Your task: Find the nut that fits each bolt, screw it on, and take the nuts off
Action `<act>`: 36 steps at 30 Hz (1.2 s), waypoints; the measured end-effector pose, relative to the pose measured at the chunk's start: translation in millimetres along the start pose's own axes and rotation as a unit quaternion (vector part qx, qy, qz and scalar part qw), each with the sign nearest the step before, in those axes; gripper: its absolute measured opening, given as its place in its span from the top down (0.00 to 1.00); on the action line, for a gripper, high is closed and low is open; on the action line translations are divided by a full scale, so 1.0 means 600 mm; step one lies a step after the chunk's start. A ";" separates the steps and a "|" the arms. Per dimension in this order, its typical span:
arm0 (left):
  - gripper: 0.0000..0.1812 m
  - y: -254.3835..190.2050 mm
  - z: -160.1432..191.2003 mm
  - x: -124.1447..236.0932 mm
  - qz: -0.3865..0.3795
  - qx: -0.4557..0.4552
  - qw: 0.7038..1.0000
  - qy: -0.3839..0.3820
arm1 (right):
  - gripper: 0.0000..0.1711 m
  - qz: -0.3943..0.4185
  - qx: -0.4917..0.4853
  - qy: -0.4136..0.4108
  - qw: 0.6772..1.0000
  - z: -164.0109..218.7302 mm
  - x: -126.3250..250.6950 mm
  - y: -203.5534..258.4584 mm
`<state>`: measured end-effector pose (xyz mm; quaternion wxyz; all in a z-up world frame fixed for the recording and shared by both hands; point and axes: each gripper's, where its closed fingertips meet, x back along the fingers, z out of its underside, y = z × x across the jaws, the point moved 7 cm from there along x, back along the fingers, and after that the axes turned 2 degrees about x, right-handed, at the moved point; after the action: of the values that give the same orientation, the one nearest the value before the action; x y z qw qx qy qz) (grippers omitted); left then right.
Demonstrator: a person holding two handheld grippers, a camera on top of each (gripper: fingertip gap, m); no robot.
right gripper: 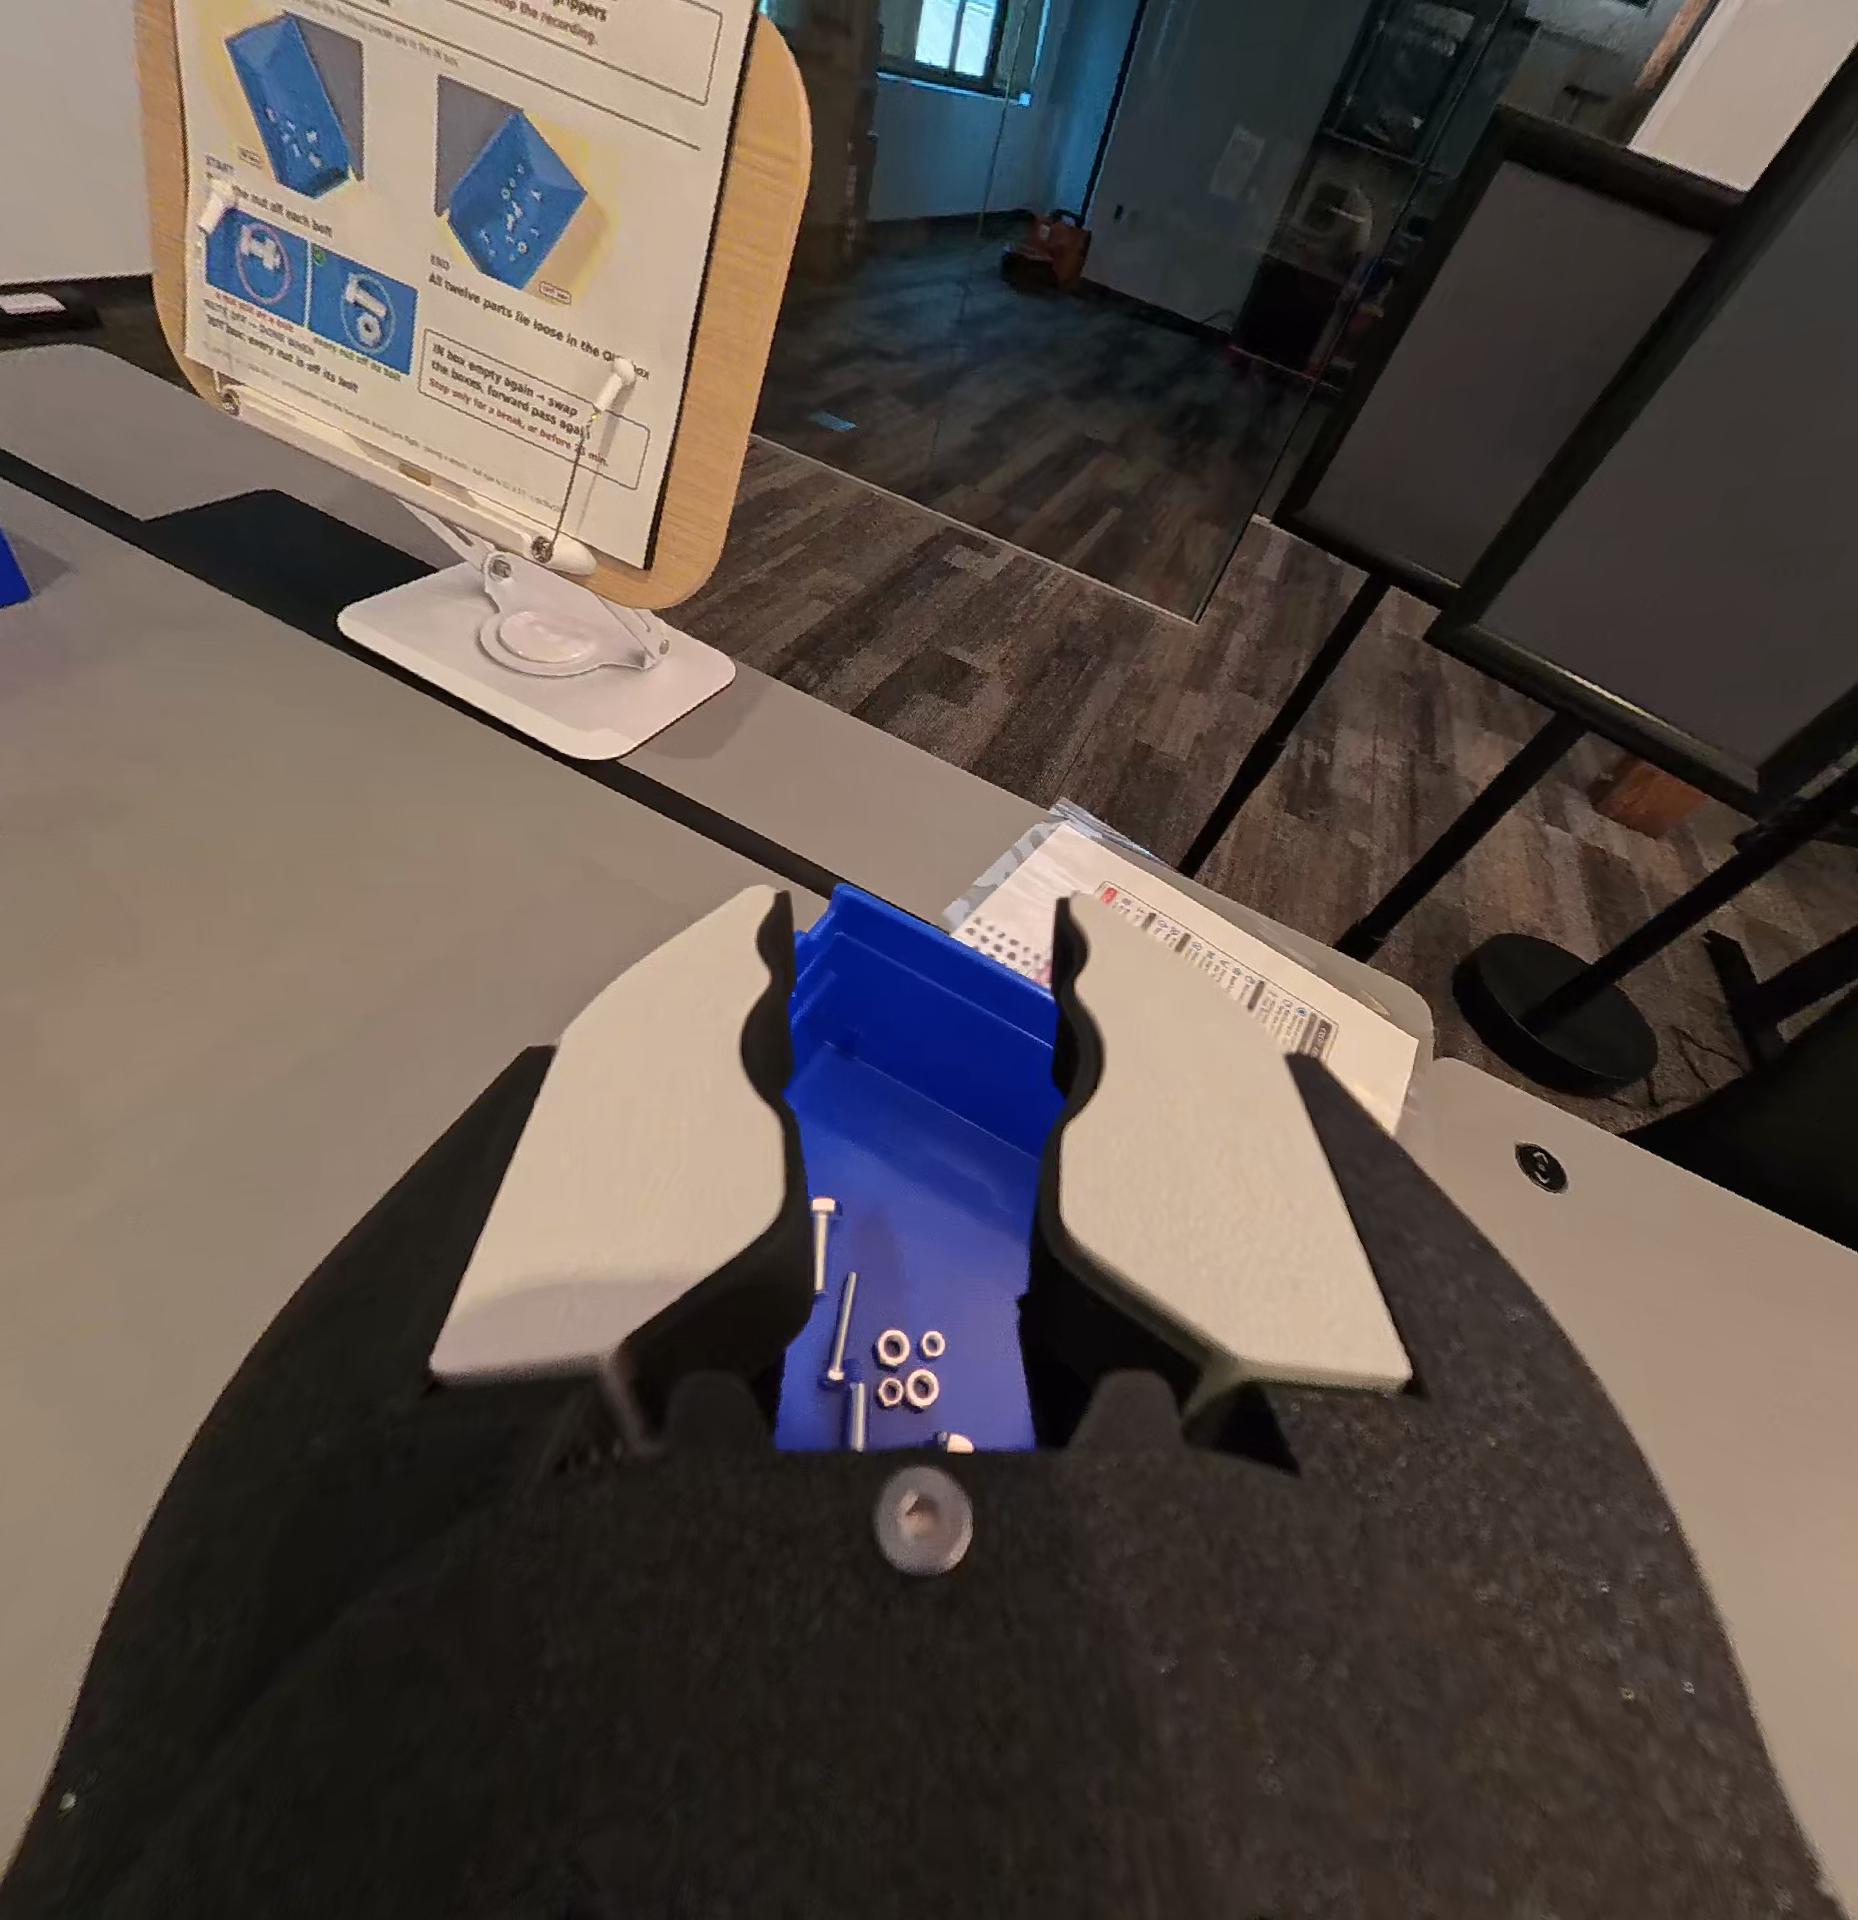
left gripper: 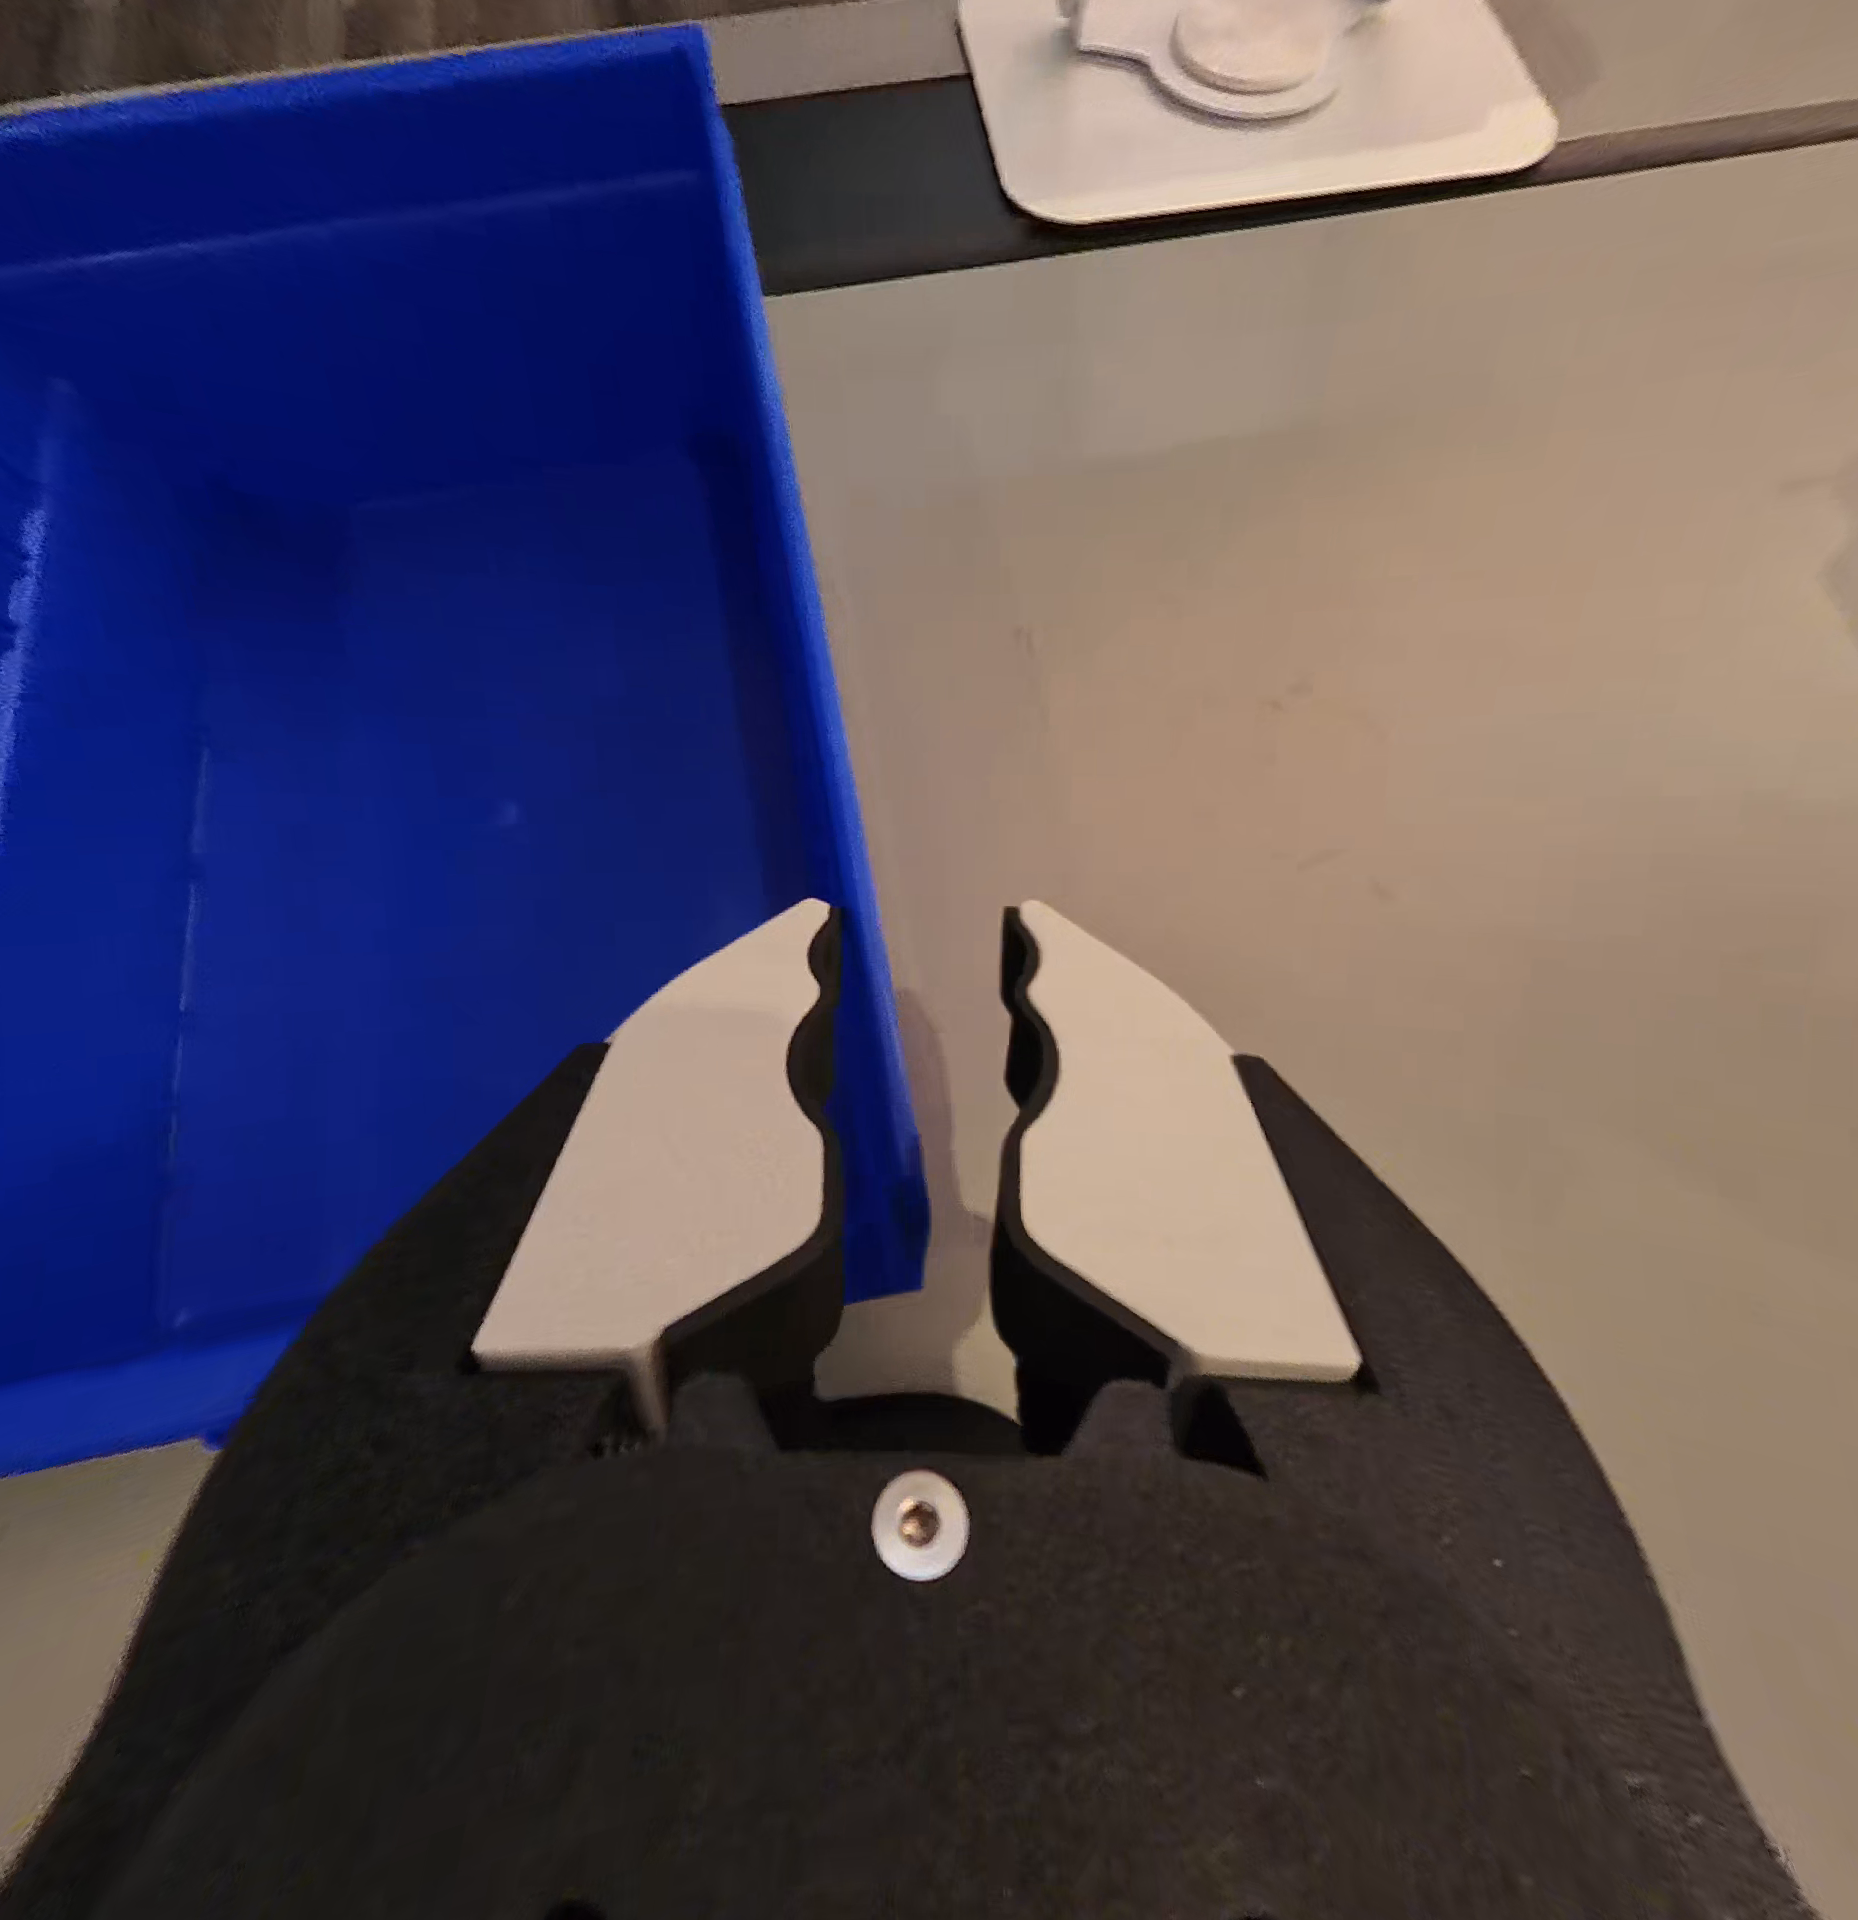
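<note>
Grey tabletop [right gripper: 281, 935] meets dark wood-plank floor [right gripper: 1008, 436] beyond.

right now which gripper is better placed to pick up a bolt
Right. The right gripper hangs open directly over the blue bin holding the loose bolts and nuts. The left gripper is open beside a bin showing no parts.

Loose nuts [right gripper: 909, 1369] beside bolts [right gripper: 842, 1325] in blue bin [right gripper: 935, 1008].

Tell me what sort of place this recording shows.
Probably an office-like data-collection station: a grey table with a printed instruction sheet on a wooden stand, a blue plastic bin of loose bolts and nuts, and black-framed partition panels on wood-pattern flooring.
</note>
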<state>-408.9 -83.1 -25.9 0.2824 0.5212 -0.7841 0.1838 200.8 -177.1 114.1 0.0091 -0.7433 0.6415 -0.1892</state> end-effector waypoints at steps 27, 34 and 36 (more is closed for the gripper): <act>0.85 -0.430 -0.029 -0.074 0.049 -0.178 0.983 -0.001 | 0.79 -0.020 0.073 0.041 0.996 -0.014 -0.048 0.062; 0.73 -0.571 -0.041 -0.085 0.173 -0.166 0.971 -0.012 | 0.80 -0.049 0.003 -0.031 0.998 -0.026 -0.038 0.055; 0.72 -0.598 -0.044 -0.072 0.221 -0.145 0.964 -0.031 | 0.80 -0.035 -0.005 -0.024 0.999 -0.016 -0.039 0.043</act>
<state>-59.1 -176.4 -34.9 0.2825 0.2940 -0.9065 0.1095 171.2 -156.9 110.3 0.0144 -0.7695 0.6160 -0.1679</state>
